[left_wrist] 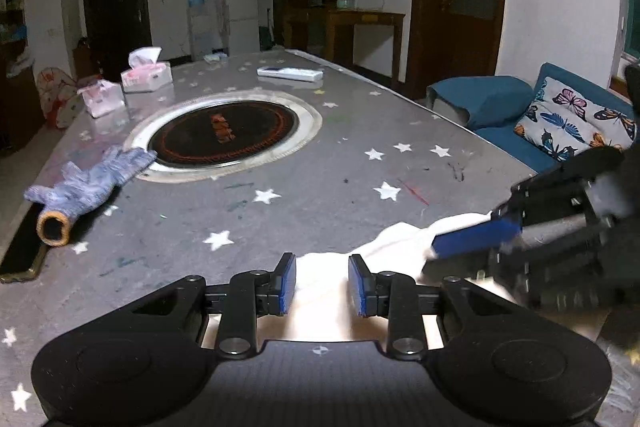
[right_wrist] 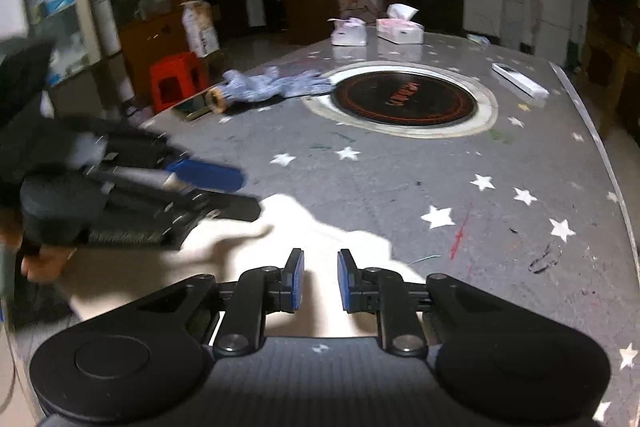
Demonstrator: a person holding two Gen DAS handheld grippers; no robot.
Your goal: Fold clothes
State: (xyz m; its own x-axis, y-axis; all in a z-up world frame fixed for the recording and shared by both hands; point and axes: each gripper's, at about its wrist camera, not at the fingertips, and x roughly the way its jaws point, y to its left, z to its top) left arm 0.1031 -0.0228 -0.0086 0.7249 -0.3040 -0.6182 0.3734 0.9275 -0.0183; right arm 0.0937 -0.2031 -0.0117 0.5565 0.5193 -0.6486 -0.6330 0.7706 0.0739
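Right claw (right_wrist: 318, 281) gapes over white cloth (right_wrist: 320, 227); left claw (right_wrist: 224, 187) beside.

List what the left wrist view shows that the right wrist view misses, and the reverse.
Only the left wrist view: a blue sofa with a butterfly cushion, and a water dispenser.
Only the right wrist view: a red stool and the person's hand.
Both: the white garment under both open tools, left tool and right tool, the blue glove, tissue boxes, round hotplate and white remote.
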